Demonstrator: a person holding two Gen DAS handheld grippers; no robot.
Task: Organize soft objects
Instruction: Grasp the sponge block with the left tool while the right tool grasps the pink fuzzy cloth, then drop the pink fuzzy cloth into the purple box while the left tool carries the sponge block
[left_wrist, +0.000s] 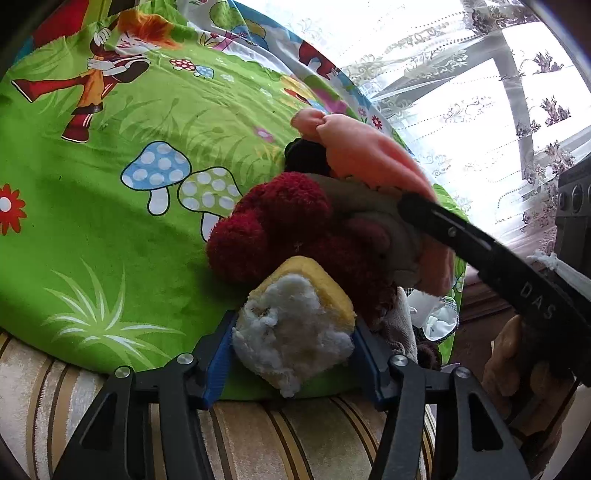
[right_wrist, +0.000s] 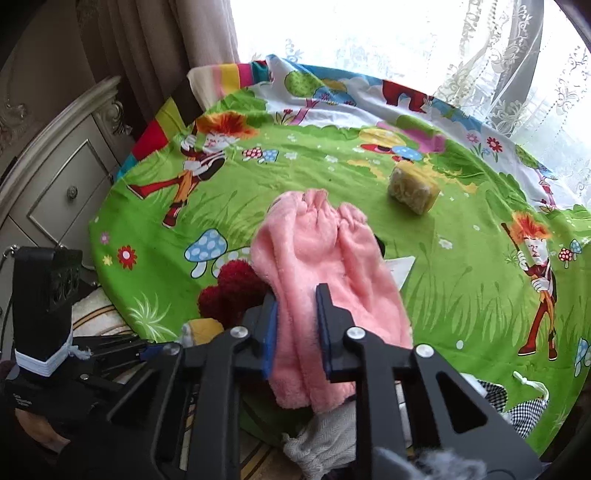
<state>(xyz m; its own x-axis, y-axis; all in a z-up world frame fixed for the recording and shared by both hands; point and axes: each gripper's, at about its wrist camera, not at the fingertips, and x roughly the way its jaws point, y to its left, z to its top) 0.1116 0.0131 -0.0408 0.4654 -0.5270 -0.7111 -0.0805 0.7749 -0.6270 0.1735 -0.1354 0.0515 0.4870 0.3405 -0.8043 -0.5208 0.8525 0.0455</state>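
Note:
My left gripper (left_wrist: 291, 332) is shut on a yellow and white sponge (left_wrist: 295, 325) at the near edge of the green cartoon sheet (left_wrist: 110, 221). Behind it lies a dark red fluffy item (left_wrist: 273, 225) in a pile of soft things. My right gripper (right_wrist: 295, 332) is shut on a pink plush cloth (right_wrist: 317, 258) and holds it above the pile; the cloth also shows in the left wrist view (left_wrist: 365, 155). A second yellow sponge (right_wrist: 413, 188) lies apart on the sheet, further back.
A grey knit cloth (right_wrist: 325, 435) and a black-and-white checked cloth (right_wrist: 524, 410) lie at the sheet's near edge. A cream nightstand (right_wrist: 55, 184) stands left. Lace curtains (right_wrist: 480, 55) hang behind. A striped cover (left_wrist: 258, 435) lies below the sheet.

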